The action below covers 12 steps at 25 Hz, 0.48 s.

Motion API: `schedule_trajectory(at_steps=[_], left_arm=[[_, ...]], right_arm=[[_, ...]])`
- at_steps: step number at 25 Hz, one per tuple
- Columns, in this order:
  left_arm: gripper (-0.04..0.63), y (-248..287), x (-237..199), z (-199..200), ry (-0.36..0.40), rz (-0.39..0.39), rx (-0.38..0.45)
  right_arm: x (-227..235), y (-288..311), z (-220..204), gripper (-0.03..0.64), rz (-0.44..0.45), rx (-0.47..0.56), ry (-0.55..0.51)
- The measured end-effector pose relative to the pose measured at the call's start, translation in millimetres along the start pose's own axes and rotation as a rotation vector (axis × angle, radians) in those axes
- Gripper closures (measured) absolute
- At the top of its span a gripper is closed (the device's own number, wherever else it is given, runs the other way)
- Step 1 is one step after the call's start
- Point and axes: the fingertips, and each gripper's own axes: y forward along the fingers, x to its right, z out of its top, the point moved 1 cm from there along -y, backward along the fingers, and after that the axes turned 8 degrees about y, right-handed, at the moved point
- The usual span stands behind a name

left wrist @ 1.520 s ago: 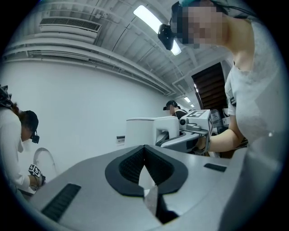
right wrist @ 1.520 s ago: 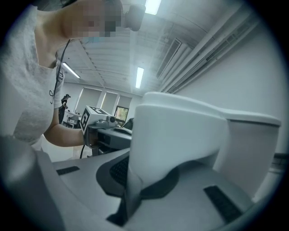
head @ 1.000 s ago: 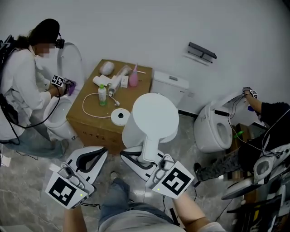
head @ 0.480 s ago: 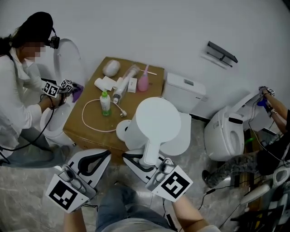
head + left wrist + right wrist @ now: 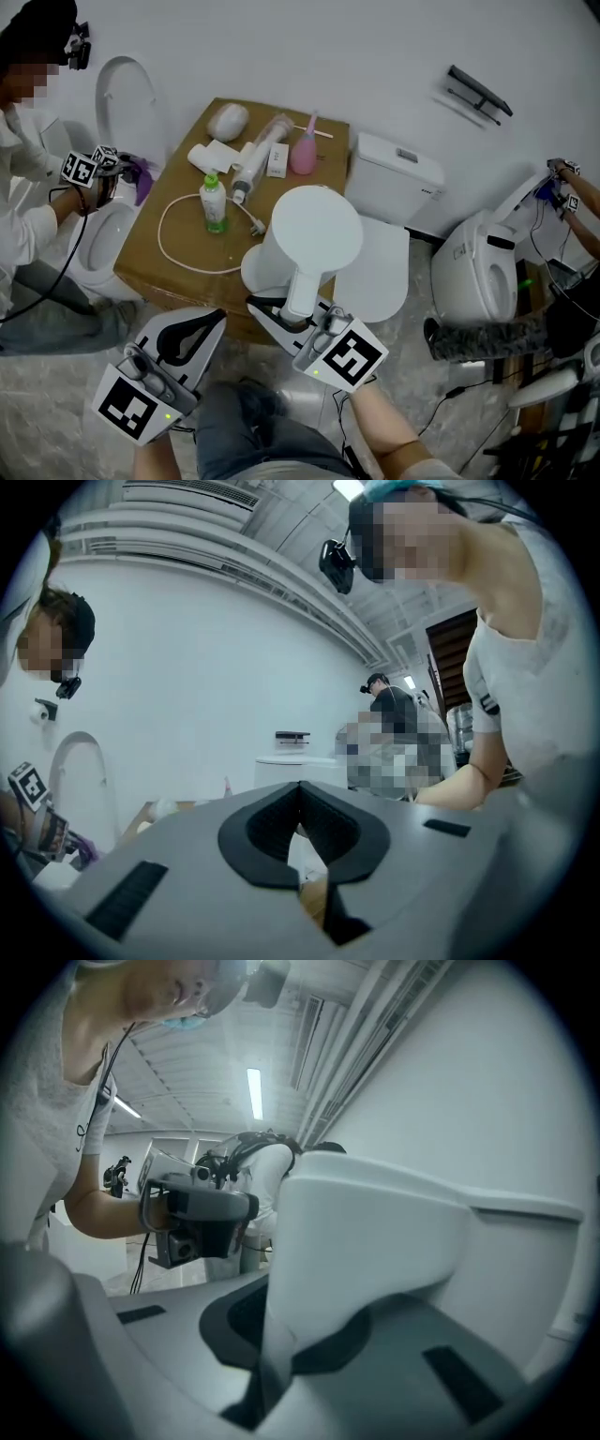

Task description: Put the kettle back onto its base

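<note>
Our right gripper (image 5: 286,317) is clamped tight on the handle (image 5: 300,284) of the white kettle (image 5: 314,234), which hangs ahead of it, seemingly just above its base (image 5: 249,272) at the near edge of the cardboard box (image 5: 141,255). Our left gripper (image 5: 219,319), alongside, is closed and empty. Beyond them we see a toilet (image 5: 394,178) and a white wall (image 5: 234,47).

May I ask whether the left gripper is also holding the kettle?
No, the left gripper is apart from the kettle, with nothing between its jaws; only the right gripper clamps the handle.
</note>
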Motion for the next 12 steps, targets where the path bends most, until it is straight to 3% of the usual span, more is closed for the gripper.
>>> schedule_trajectory(at_steps=[12], left_arm=[[0.586,-9,-18,-23,-0.023,0.062,-0.018]], right_arm=[[22,50,-38,0.606,0.072,-0.032,0.048]])
